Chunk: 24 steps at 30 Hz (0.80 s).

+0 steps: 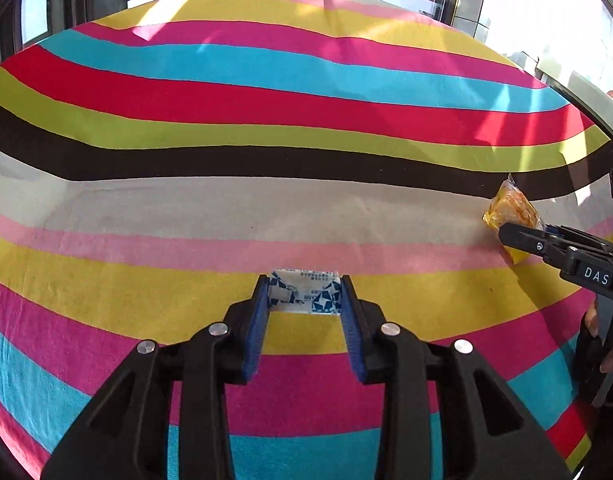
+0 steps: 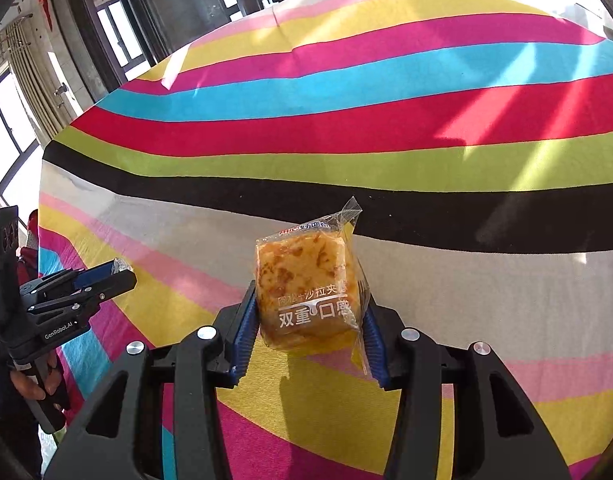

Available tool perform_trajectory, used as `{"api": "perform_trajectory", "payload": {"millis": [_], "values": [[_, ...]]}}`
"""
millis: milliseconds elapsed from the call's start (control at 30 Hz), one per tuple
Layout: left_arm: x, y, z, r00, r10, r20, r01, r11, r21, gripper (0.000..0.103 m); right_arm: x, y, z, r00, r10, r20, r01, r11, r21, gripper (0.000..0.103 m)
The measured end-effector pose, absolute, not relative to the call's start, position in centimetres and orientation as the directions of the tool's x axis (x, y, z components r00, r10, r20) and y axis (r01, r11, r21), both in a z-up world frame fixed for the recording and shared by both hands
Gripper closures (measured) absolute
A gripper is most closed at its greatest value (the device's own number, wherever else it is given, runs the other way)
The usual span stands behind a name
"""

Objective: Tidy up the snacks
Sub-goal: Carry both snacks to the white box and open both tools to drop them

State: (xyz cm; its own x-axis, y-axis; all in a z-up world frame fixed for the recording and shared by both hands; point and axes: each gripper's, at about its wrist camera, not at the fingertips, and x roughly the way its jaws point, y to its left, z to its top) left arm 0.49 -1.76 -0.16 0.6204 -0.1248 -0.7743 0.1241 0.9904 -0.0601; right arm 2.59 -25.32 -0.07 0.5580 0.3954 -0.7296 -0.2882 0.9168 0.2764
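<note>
Snacks: my left tongs (image 1: 304, 294) pinched the blue-and-white packet (image 1: 302, 290) at twelve o'clock; my right tongs (image 2: 308, 312) pinched the yellow cake pack (image 2: 306, 288), both above the striped surface (image 2: 426, 152). I judged slick wrappers might slip.

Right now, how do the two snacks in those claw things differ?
The blue-and-white packet is small, flat and opaque; the yellow cake pack is thicker, clear-wrapped, showing golden cake. The left gripper pinches the packet; the right gripper clamps the cake pack. Both are sealed, held above the striped cloth.
</note>
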Motion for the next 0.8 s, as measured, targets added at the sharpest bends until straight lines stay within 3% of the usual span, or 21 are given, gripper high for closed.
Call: {"api": "perform_trajectory", "payload": {"millis": [333, 800], "values": [[-2.4, -1.3, -0.1, 0.619, -0.109, -0.777, 0.150, 0.988, -0.019, 0.069, 1.8, -24.2, 0.3, 0.572, 0.299, -0.764, -0.258, 0.949, 0.178, 0.056], [-9.8, 5.6, 0.3, 0.650, -0.033, -0.759, 0.009, 0.999, -0.035, 0.069, -7.2, -15.4, 1.9, 0.512, 0.449, -0.733, -0.436, 0.870, 0.228, 0.056]]}}
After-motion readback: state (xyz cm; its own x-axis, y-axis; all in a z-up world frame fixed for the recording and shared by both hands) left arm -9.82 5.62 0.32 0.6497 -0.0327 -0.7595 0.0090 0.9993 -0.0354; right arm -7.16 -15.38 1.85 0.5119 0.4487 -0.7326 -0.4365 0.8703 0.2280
